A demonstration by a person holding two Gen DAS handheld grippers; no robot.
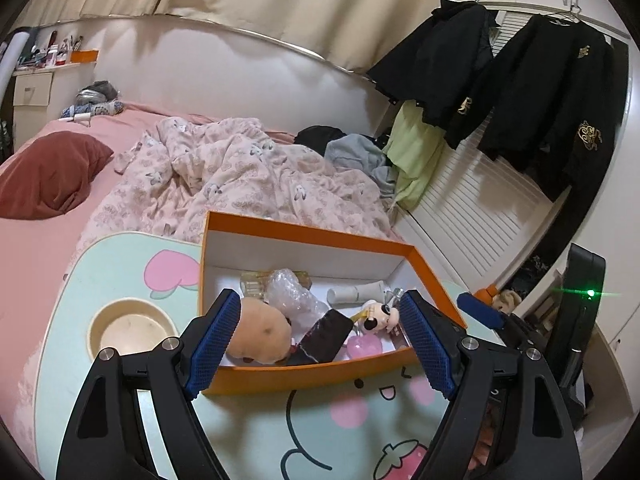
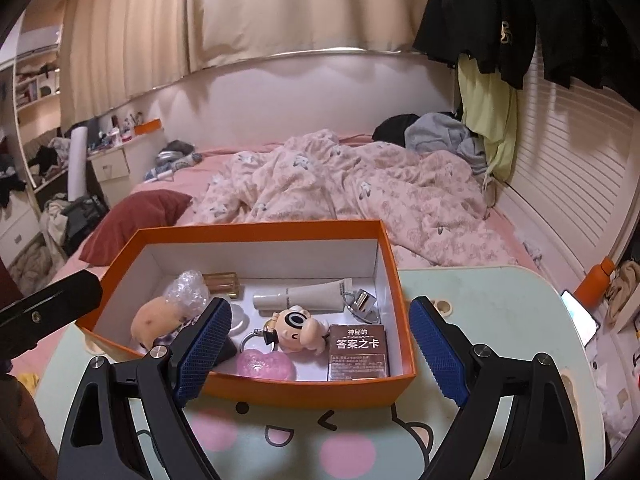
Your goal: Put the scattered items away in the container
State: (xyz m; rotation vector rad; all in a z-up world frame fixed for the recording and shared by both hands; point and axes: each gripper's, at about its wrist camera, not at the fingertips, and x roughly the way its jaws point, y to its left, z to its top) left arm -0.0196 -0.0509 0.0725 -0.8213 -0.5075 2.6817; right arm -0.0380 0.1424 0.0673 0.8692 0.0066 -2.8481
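A rumpled quilt [image 2: 352, 184] and red pillow [image 2: 136, 220] lie on the bed [image 1: 36, 264]; black jackets [image 1: 552, 104] hang by its right edge.

"神秘的 答案之卡" on brown card box [image 2: 358, 354]

1. A box [image 2: 256, 390] stands on a small table [image 2: 500, 312], and the table sits on a bed [image 2: 256, 152].
2. In the box, a plush toy [image 2: 154, 320] lies at the left end with a bubble-wrapped bundle [image 2: 188, 290] just behind it.
3. A tube [image 2: 304, 298] lies along the back, a bottle [image 2: 222, 284] to its left, a metal clip [image 2: 362, 302] to its right.
4. A doll figure [image 2: 298, 326] lies in the middle, in front of the tube.
5. A heart-shaped piece [image 2: 266, 364] lies by the near wall, and a card pack [image 2: 358, 354] stands in the near right corner.
6. A quilt [image 2: 360, 184] lies on the bed behind the table, a pillow [image 2: 136, 216] to the left.
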